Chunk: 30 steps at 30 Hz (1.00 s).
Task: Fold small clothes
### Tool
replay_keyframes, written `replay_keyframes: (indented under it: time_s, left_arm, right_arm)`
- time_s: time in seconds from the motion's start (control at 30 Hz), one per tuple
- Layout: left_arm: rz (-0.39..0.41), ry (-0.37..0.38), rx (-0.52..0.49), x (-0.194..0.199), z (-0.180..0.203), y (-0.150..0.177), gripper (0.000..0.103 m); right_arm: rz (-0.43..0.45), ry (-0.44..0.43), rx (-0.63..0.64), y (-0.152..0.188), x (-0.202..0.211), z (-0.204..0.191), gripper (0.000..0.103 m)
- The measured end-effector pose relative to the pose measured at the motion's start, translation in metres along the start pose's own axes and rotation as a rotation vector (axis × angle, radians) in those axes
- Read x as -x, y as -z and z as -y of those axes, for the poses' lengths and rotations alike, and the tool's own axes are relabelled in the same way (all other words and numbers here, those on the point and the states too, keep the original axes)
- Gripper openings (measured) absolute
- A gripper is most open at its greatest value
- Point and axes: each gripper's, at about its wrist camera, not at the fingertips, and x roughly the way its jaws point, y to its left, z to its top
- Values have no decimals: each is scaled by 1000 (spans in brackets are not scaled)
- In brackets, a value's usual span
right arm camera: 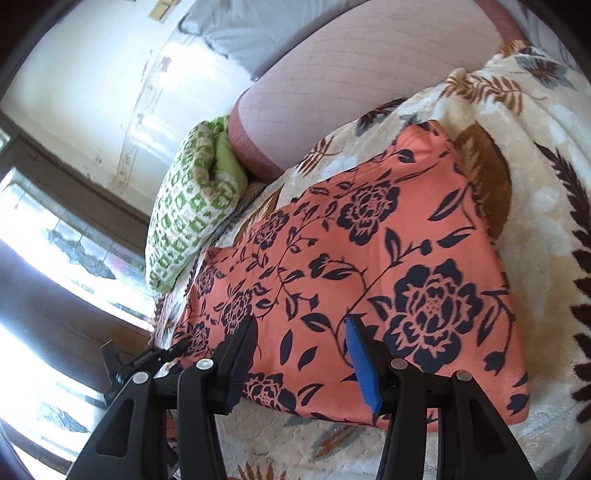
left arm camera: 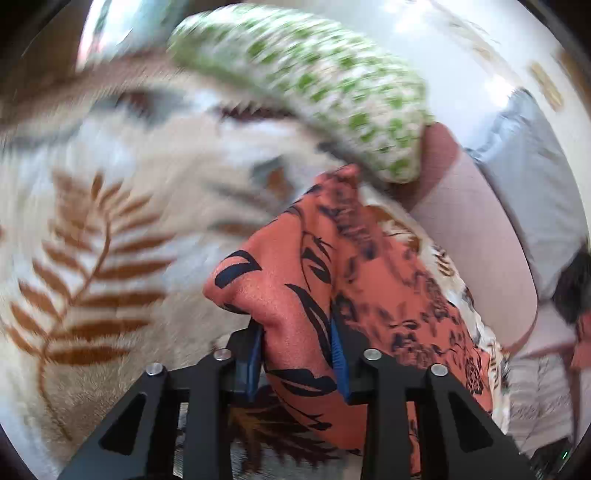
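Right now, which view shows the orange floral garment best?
Right wrist: the orange floral garment lies spread on the leaf-print blanket, its outline mostly visible. Left wrist shows only a bunched fold in the left gripper.

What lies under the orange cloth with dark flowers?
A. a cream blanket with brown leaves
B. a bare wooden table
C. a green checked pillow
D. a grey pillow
A: the orange cloth is spread on the cream blanket, whose brown leaf print shows around it.

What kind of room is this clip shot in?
Probably a bedroom: the orange floral garment lies on a leaf-print fleece blanket over a quilted pink mattress, with a green-patterned pillow and grey pillow nearby.
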Motion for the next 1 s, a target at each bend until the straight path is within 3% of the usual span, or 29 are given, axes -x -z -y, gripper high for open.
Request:
replay_keyframes:
  time_s: [0.27, 0.4, 0.53, 0.6, 0.77, 0.83, 0.9, 1.0]
  left_arm:
    - [119, 55, -328, 54, 115, -6, 27]
    - [129, 131, -476, 68, 179, 14, 14]
    - [56, 225, -639, 61, 260, 64, 10]
    - [-16, 288, -693, 47, 291, 95, 4]
    - [-129, 398, -817, 37, 322, 149, 4]
    - [-102, 428, -857, 48, 310, 143, 17]
    - [-39, 403, -839, 59, 290, 127, 49]
    - [-14, 340, -756, 58, 251, 98, 57]
  right_arm:
    - [107, -13, -135, -15, 32, 27, 53]
    - [182, -45, -241, -24, 57, 51, 53]
    - [251, -74, -350, -33, 78, 77, 53]
    - [283, -93, -411, -35, 87, 91, 53]
    - [306, -98, -467, -41, 99, 113, 57]
    - [287, -138, -472, -42, 96, 115, 69]
    - [256, -174, -456, -45, 87, 109, 72]
    - [179, -219, -419, -45, 64, 97, 72]
